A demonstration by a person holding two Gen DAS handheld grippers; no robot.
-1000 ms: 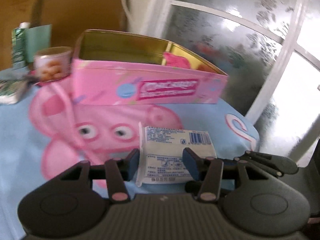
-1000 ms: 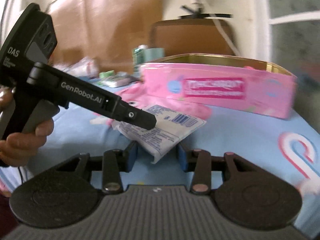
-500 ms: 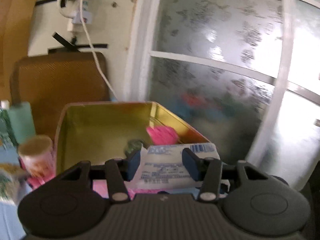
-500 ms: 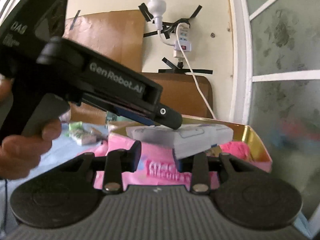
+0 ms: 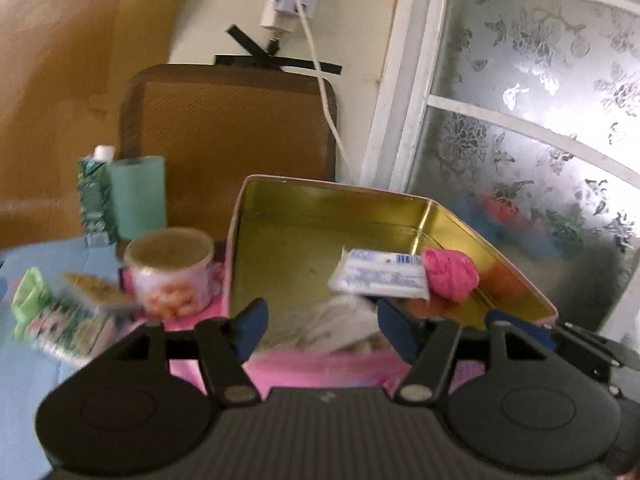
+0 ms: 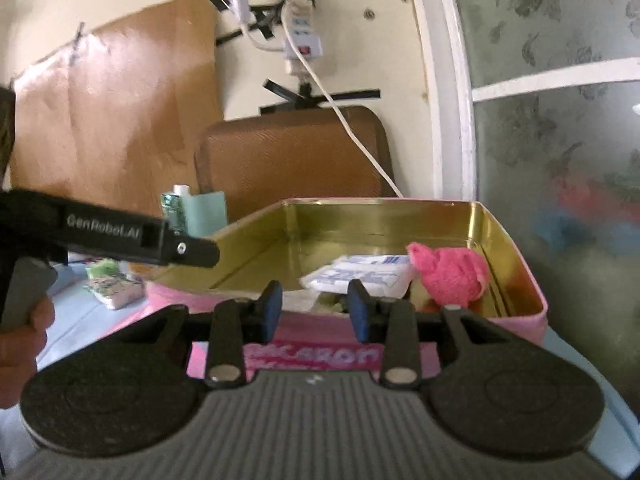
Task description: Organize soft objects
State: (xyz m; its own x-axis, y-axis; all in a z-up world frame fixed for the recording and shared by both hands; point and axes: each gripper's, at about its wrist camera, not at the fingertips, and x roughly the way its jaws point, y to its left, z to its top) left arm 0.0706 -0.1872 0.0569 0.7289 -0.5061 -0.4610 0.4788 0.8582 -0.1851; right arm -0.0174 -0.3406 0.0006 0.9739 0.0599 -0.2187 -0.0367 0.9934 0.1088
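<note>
A white tissue pack with blue print lies inside the pink tin with a gold interior, next to a pink plush ball. The pack and the ball also show in the right wrist view, inside the same tin. My left gripper is open and empty, just above the tin's near wall. My right gripper is open and empty at the tin's near edge. The left gripper's body shows at the left of the right wrist view.
A pink printed cup, a green-and-white packet, a green carton and a teal roll stand left of the tin on the blue cloth. A brown chair back, a wall with a cable and a frosted window stand behind.
My left gripper opened and let go of the tissue pack, which now lies in the tin. My right gripper also opened and is empty. Both grippers pulled back slightly.
</note>
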